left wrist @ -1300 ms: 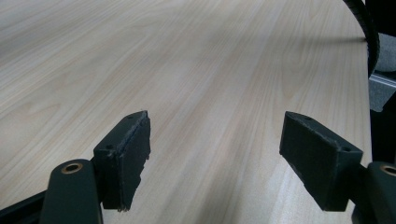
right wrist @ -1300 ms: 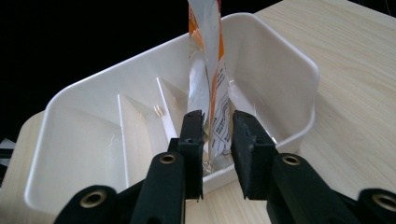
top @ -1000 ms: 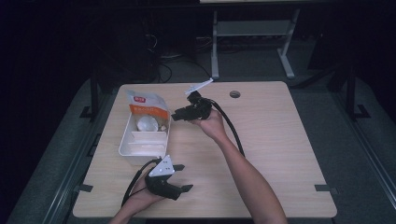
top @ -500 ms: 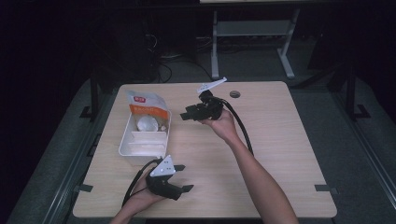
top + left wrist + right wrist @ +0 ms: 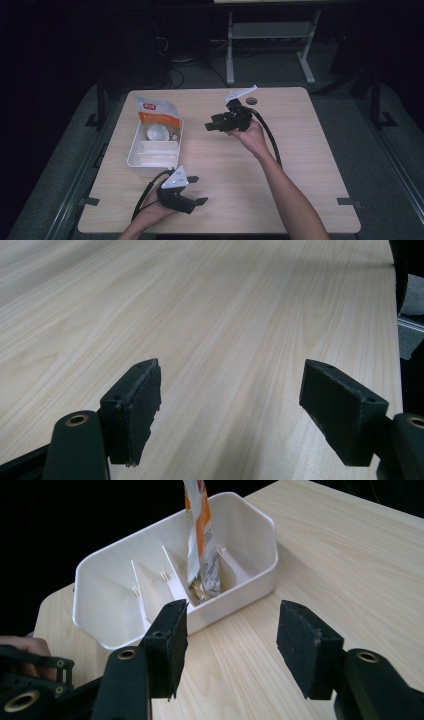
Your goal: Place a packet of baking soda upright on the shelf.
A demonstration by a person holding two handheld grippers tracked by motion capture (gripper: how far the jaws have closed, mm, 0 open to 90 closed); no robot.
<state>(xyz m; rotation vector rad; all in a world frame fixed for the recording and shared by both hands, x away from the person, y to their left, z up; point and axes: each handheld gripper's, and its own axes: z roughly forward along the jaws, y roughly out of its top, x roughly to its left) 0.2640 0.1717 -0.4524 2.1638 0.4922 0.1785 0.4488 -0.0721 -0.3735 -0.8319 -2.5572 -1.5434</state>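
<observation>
On the pale wooden table (image 5: 300,165), left of centre in the high view, the white divided plastic tray (image 5: 137,157) holds an upright orange-and-white pouch (image 5: 156,116), its print unreadable, while the right gripper (image 5: 210,124), just opening, and left gripper (image 5: 200,204) gape empty.

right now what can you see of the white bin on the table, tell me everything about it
The white bin is a rounded rectangular tray, plastic by the look, with thin upright dividers splitting it into compartments. It sits flat near the table's left edge. An orange and white pouch stands upright in its far end compartment, leaning on the wall, with a pale round thing beside it. The near compartments look empty. Neither gripper touches it.
</observation>
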